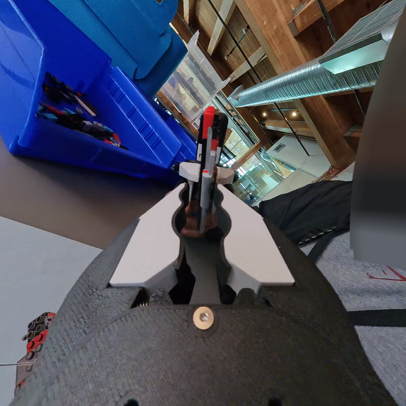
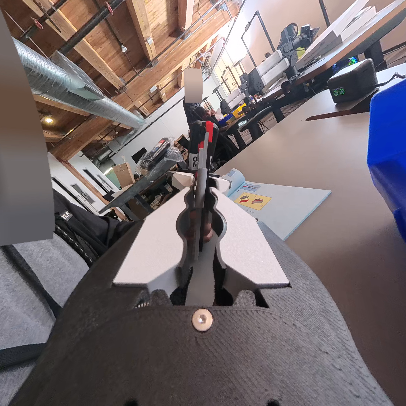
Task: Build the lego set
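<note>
A flat lego assembly (image 1: 209, 140) of black, grey and red parts is held up in the air, seen edge-on. My left gripper (image 1: 203, 191) is shut on its near end. In the right wrist view the same assembly (image 2: 205, 149) stands edge-on, and my right gripper (image 2: 200, 193) is shut on it. In each view the other gripper's white fingertips (image 1: 190, 172) (image 2: 182, 181) clamp the assembly just beyond my own. The two grippers face each other. A second small black and red lego build (image 1: 36, 336) shows at the lower left, partly hidden by the gripper body.
A blue bin (image 1: 131, 123) on the dark table (image 1: 55, 197) holds several loose pieces (image 1: 77, 114). It shows at the right edge too (image 2: 388, 153). An open instruction booklet (image 2: 285, 204) lies on the table (image 2: 307, 153). A black box with green lights (image 2: 351, 83) stands farther back. A person's dark jacket (image 2: 83, 228) is close. Both grippers' tips are close together, under 4 cm apart.
</note>
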